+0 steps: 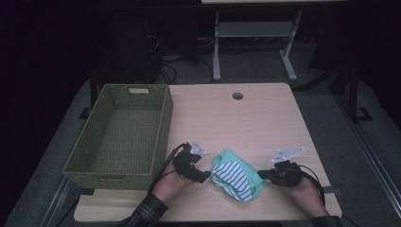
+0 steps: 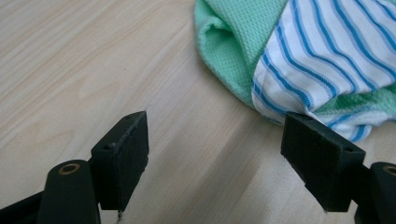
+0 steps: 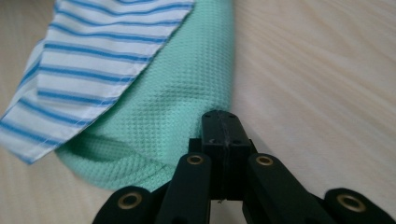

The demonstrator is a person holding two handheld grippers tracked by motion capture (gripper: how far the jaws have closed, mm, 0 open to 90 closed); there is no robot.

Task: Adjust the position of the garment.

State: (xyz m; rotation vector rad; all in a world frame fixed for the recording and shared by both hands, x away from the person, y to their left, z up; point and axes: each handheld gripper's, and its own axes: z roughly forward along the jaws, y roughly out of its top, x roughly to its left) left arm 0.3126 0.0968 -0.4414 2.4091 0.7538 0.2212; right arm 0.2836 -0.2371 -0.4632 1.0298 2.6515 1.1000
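A mint-green waffle cloth [image 1: 228, 157] lies bunched near the table's front edge, with a white cloth with blue stripes [image 1: 235, 178] folded over it. My left gripper [image 1: 206, 176] rests just left of the heap. In the left gripper view it [image 2: 224, 149] stands open over bare wood, and the striped cloth [image 2: 327, 56] lies just past its right jaw. My right gripper [image 1: 260, 174] is at the heap's right side. In the right gripper view it [image 3: 223, 119] is shut, its tip against the green cloth [image 3: 187, 93]. I see no fabric between the jaws.
A green woven basket [image 1: 163, 127] stands at the table's left side, and I see nothing inside it. The wooden table [image 1: 246, 118] has a round cable hole [image 1: 237, 96] near its far edge. Beyond the table are desk legs and cables on the floor.
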